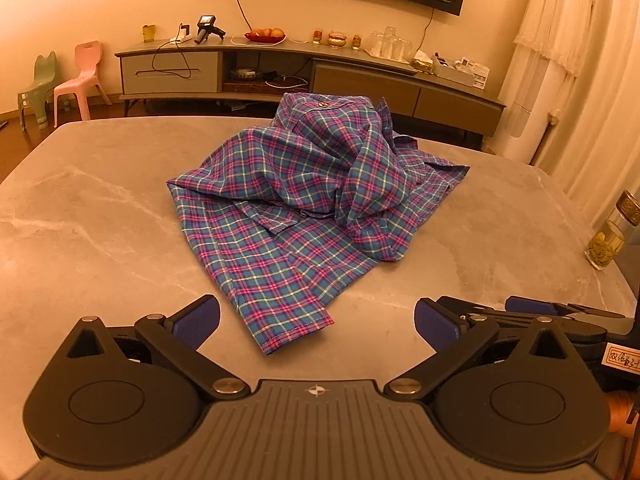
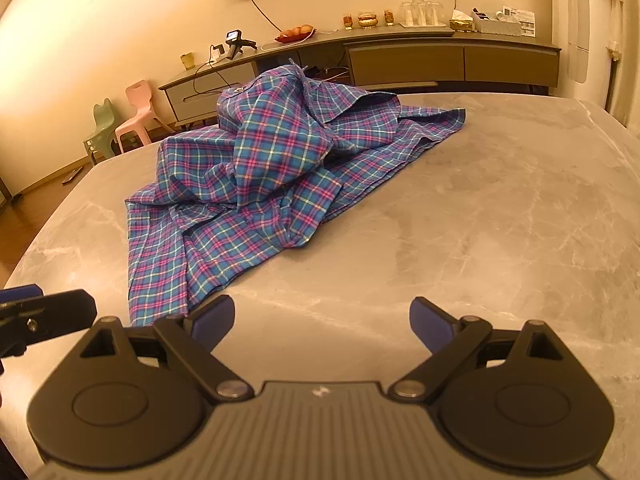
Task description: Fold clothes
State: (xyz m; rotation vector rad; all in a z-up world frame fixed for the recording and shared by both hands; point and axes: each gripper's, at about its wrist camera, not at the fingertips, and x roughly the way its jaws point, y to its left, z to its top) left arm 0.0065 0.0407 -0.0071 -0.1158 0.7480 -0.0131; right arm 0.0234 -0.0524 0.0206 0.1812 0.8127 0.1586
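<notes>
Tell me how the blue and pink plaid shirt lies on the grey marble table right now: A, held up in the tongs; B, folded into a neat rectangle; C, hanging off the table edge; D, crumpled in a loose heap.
D: the blue and pink plaid shirt sits bunched in a heap on the grey marble table, with both tongs open and empty.

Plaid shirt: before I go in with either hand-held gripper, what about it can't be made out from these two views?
- Plaid shirt: collar, sleeves and front cannot be told apart in either wrist view; its own bunched folds bury them.
- Its far side: hidden behind the raised heap.
- Its near hem in the right wrist view: partly covered by the right hand-held gripper.
- The button: too small to read.
</notes>
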